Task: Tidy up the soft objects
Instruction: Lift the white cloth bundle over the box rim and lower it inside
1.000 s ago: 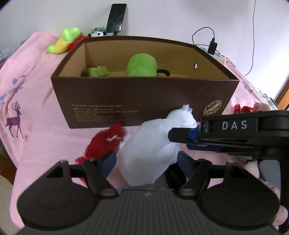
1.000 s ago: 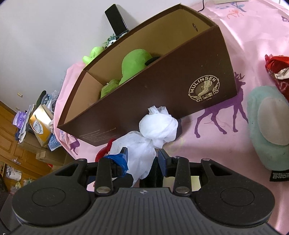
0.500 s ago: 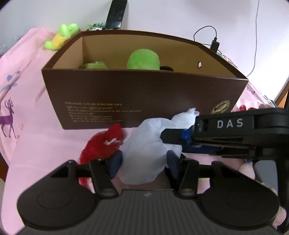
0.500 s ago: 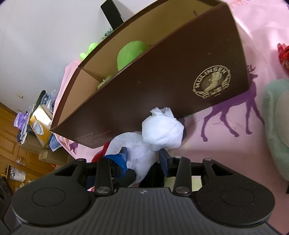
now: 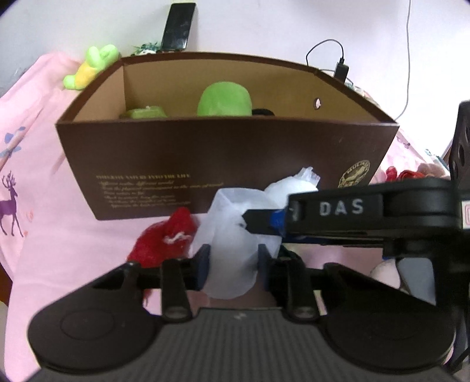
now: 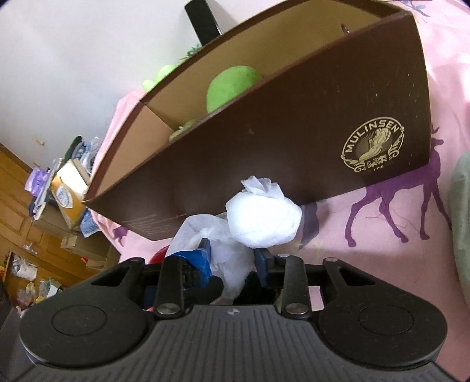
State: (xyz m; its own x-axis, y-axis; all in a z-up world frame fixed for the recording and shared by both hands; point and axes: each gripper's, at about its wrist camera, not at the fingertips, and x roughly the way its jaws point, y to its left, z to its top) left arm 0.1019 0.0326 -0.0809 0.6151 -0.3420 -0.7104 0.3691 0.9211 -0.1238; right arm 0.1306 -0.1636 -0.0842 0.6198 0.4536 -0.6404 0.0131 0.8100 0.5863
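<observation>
both grippers, left (image 5: pixel 233 261) and right (image 6: pixel 232 255), just closed, clamped on the white bag (image 5: pixel 232 235) by the box (image 5: pixel 223 158) front.

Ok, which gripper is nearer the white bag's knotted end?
Right. Right gripper pinches below the knotted end; left gripper grips the bag lower down. Both have just been closing.

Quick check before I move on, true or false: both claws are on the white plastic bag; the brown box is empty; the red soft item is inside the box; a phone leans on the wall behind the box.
1. Both the left claw and right claw grip the white plastic bag: true.
2. The brown box is empty: false, a green plush sits inside.
3. The red soft item is inside the box: false, it lies on the pink sheet in front.
4. A phone leans on the wall behind the box: true.
</observation>
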